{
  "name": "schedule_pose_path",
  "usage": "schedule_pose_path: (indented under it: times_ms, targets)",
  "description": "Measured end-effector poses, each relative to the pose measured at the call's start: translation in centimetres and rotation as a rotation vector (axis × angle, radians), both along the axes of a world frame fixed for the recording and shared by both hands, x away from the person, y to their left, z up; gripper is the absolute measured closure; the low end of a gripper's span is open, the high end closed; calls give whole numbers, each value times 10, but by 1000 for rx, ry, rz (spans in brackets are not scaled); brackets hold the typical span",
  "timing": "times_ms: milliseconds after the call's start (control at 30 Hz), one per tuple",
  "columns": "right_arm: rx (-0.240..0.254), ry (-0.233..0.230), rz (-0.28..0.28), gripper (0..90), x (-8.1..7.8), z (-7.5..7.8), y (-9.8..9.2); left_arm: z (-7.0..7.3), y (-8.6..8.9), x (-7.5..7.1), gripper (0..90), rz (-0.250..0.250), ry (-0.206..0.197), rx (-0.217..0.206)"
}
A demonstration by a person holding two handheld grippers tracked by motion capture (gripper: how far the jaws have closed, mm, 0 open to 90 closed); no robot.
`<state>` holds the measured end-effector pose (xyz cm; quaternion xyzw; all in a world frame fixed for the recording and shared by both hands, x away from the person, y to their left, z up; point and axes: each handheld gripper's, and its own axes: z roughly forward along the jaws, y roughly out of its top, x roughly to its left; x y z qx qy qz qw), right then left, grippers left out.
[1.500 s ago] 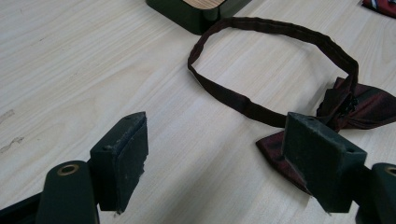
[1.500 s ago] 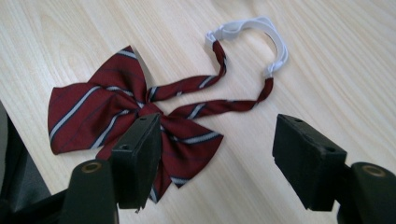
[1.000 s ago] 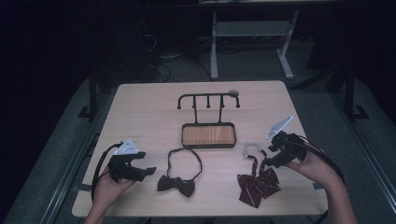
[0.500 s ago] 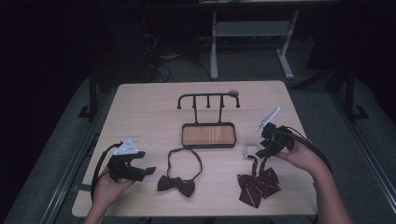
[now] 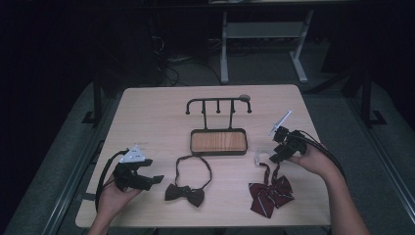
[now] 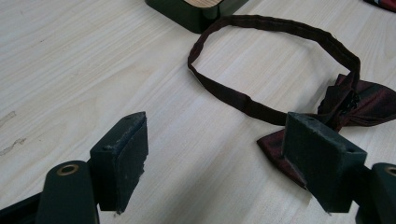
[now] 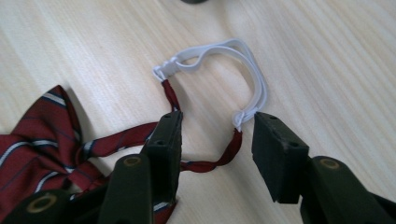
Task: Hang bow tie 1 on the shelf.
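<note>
Presently, the right gripper (image 5: pixel 270 157) sits low over the neck strap (image 7: pixel 205 164) of the striped bow tie (image 5: pixel 270 192), which lies on the table (image 5: pixel 156 117) at about 5 o'clock in the high view. In the right gripper view its fingers (image 7: pixel 166 140) stand partly apart and have just been closing; one span of red strap and the end of the white elastic loop (image 7: pixel 243 60) lie between them, not yet pinched. The left-hand finger of that view rests over the strap's other span; whether it touches cannot be told. The bow itself lies at 9 o'clock of the fingers in that view.

The left gripper (image 5: pixel 152 180) is held at 7 o'clock on the table in the high view, pointing toward the dark bow tie (image 5: pixel 185 194). Its fingers (image 6: pixel 122 161) are wide apart with nothing between them. In the left gripper view that tie's bow (image 6: pixel 369 102) lies just behind the right-hand finger, and its strap loops away toward 12 o'clock.

A wooden tray (image 5: pixel 218 142) sits at the table's centre, with a black hook rack (image 5: pixel 218 104) standing just beyond it at 12 o'clock. Both ties lie well apart from each other.
</note>
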<state>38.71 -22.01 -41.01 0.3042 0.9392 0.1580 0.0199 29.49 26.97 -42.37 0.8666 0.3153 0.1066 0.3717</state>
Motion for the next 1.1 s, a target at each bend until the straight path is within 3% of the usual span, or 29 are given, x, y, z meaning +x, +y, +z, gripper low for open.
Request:
schedule_pose_path:
  times_ms: [567,1100]
  targets:
    - [-69,51,-23,636,14,-19,0,0,0,0,225,-4,7,-2]
    - [-118,106,-16,810,18,-29,5,0,0,0,225,-4,7,-4]
